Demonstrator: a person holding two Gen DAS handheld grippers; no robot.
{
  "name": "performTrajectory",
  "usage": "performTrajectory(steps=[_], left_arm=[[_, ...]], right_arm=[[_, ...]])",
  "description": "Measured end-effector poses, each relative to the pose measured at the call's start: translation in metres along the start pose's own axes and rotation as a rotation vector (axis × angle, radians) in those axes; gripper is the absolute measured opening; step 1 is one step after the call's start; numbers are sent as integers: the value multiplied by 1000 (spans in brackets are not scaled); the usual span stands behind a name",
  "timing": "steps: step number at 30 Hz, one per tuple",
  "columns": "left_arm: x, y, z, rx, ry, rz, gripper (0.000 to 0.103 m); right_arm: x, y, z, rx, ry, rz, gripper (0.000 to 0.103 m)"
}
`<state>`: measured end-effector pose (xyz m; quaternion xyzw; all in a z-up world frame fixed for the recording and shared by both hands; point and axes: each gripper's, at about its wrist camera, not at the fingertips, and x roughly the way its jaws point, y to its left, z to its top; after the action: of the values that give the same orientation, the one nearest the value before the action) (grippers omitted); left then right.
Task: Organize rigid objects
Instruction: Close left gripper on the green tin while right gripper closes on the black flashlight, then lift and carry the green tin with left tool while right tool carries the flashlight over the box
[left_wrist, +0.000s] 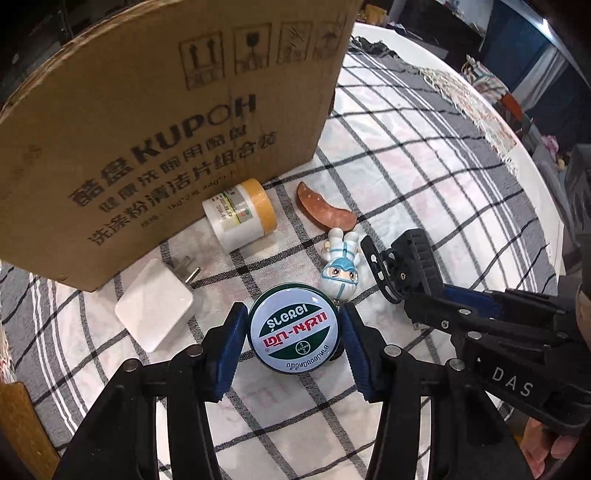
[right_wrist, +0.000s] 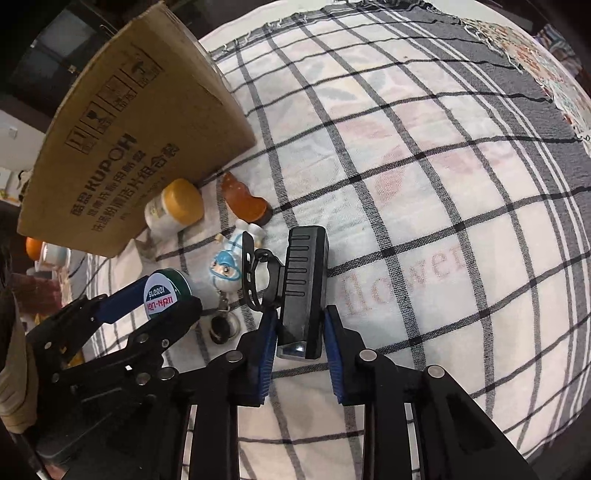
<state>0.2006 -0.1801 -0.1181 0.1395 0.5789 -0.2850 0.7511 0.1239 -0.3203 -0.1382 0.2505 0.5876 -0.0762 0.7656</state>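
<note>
Clamped between the blue pads of the left gripper, a round green-and-white tin sits flat-faced to the camera, held by its rim so the lid stays level. Beside it the right gripper pinches a black clip-on light lengthwise, jaws narrow on its sides – apparently both items are picked for sorting at once. Just beyond lie a small astronaut figurine on its back, a white charger plug, a yellow-capped bottle on its side and an orange-brown slice-shaped piece, all loose on the checked cloth. Farthest, the cardboard box stands against them – likely the destination.
</note>
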Motion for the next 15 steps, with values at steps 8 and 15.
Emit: performTrajectory(steps=[8,15], left_arm=[[-24,-1,3,-26,-69,4,50],[-49,-2,8,-34,-144,4,50]], right_arm=[[-26,-7,2,-13,-68,20,26],[-51,6,4,-39,-145,30,26]])
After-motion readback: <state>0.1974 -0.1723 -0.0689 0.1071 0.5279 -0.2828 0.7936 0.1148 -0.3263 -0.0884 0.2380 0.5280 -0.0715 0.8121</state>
